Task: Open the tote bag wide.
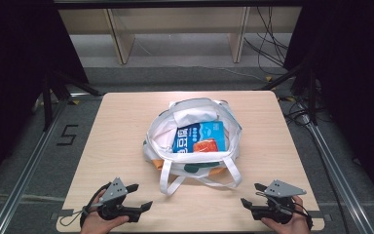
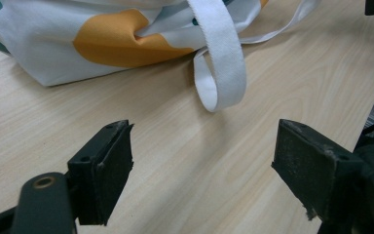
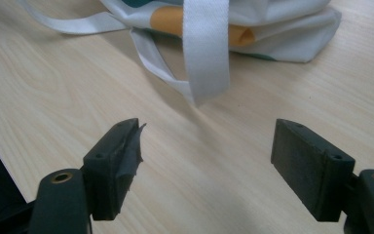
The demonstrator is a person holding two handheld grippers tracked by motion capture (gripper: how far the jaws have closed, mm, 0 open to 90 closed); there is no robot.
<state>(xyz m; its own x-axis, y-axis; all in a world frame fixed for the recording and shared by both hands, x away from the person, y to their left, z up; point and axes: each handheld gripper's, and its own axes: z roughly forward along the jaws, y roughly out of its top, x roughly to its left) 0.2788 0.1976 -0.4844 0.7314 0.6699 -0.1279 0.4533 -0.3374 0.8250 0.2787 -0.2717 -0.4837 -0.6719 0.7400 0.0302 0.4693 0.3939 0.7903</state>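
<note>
1 tote bag, 1 blue pkg inside, 2 grippers: L, R

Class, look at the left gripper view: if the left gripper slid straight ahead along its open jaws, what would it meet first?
Probably the looped white fabric handle strap of the white, orange and green cloth tote bag. The left gripper points across bare light wooden table towards it, though depth is hard to judge.

Your left hand holds the left gripper low at the near left, jaws spread wide and angled inward. Your right hand holds the right gripper at the near right, jaws equally wide, angled inward too.
</note>
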